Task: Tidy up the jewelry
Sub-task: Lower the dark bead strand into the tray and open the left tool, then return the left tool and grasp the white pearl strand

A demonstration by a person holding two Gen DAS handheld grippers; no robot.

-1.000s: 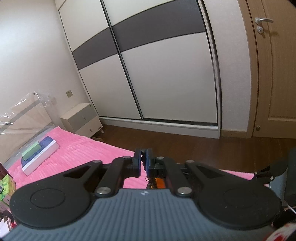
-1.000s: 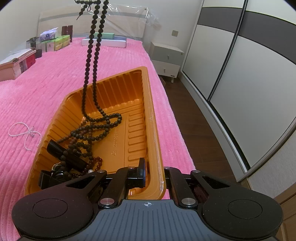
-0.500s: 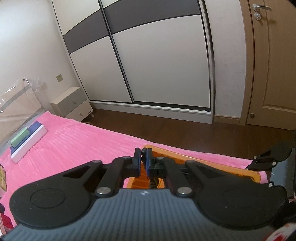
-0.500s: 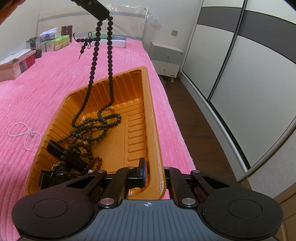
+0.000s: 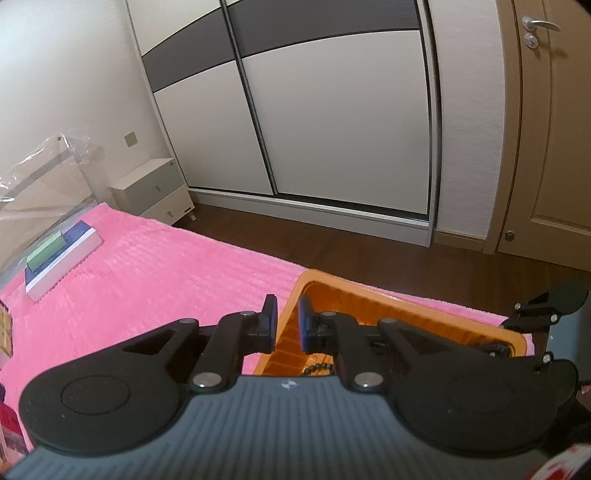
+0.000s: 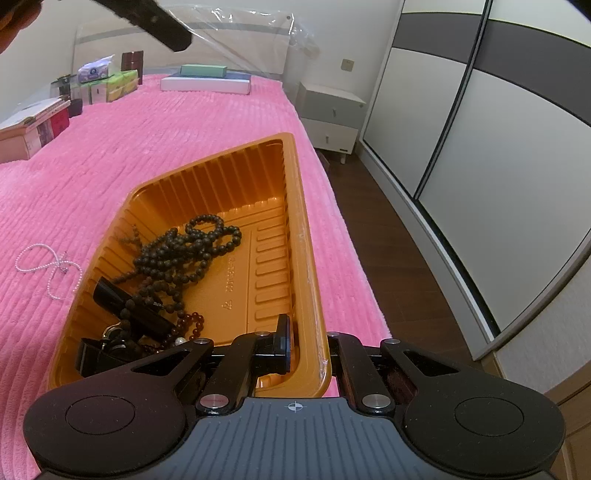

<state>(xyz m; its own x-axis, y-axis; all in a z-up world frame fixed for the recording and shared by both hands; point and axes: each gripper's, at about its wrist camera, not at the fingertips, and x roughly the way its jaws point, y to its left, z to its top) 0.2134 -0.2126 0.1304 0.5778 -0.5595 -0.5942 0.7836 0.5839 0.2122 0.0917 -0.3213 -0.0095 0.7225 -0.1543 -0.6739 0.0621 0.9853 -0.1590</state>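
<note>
An orange plastic tray [image 6: 295, 206] lies on the pink bedspread near the bed's right edge. My right gripper [image 6: 306, 350] is shut on its near rim, one finger inside and the other hidden outside. A long dark bead necklace [image 6: 184, 251] lies heaped in the tray, partly over black items [image 6: 122, 302] in the near corner. My left gripper [image 5: 288, 321] hovers above the tray's [image 5: 406, 306] far end, its jaws opening, nothing between them. One of its fingers [image 6: 162, 29] shows at the top left of the right wrist view. A white pearl strand [image 6: 48, 262] lies on the bedspread left of the tray.
Flat boxes [image 6: 205, 79], tissue packs [image 6: 107, 81] and a wooden box [image 6: 33, 129] stand along the bed's far and left sides. A nightstand [image 6: 328, 110] and sliding wardrobe doors [image 5: 332, 110] face the bed across a strip of wooden floor [image 6: 388, 240].
The left gripper came down and its jaws parted. The bead necklace that hung from it now lies wholly in the tray. The right gripper kept still on the rim.
</note>
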